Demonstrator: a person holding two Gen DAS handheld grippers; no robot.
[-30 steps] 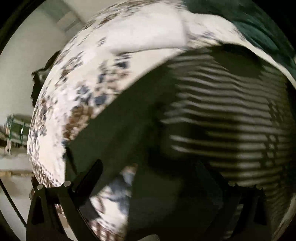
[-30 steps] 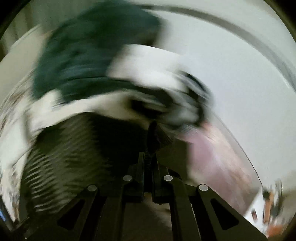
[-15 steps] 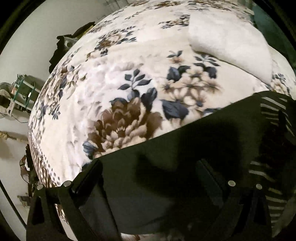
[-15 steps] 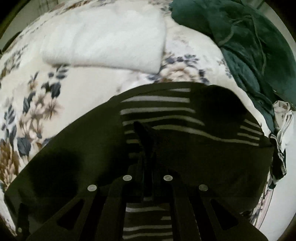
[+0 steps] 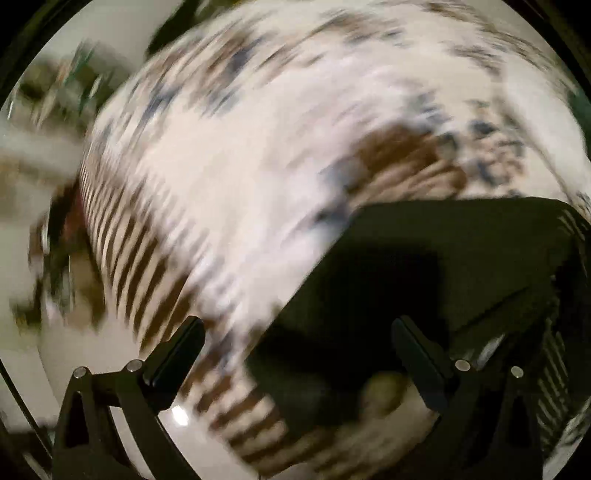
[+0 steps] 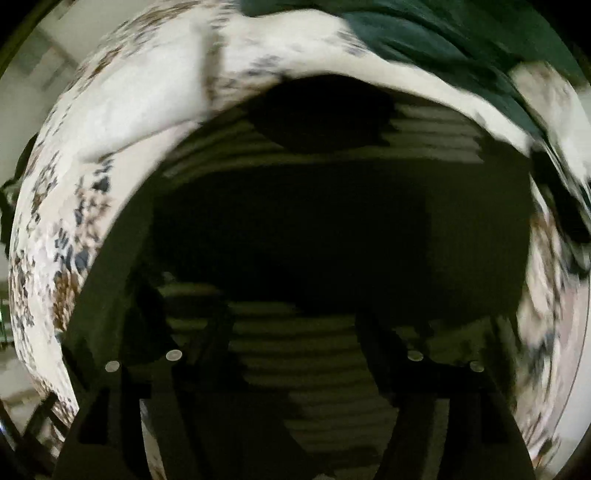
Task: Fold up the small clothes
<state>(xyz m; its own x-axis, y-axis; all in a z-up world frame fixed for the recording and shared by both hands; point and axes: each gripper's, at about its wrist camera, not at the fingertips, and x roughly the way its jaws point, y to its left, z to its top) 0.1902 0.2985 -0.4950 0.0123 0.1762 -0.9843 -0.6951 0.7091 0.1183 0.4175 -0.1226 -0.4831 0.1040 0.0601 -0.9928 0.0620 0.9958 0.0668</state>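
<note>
A black garment with pale stripes [image 6: 332, 229] lies spread on the floral bed cover [image 6: 122, 110] and fills most of the right wrist view. My right gripper [image 6: 295, 325] is open just above it, fingers wide apart. In the blurred left wrist view the same garment [image 5: 443, 266] lies at the lower right. My left gripper [image 5: 299, 347] is open and empty, its right finger over the garment's edge and its left finger [image 5: 177, 354] over the bed cover [image 5: 258, 147].
A dark green garment [image 6: 424, 33] lies at the far right of the bed. A white folded cloth [image 6: 147, 92] lies at the far left. The bed's patterned edge [image 5: 122, 251] and cluttered floor [image 5: 44, 110] show at left.
My right gripper has opened and let go of the striped garment, which now lies flat. My left gripper has swung left, off the garment toward the bed's edge.
</note>
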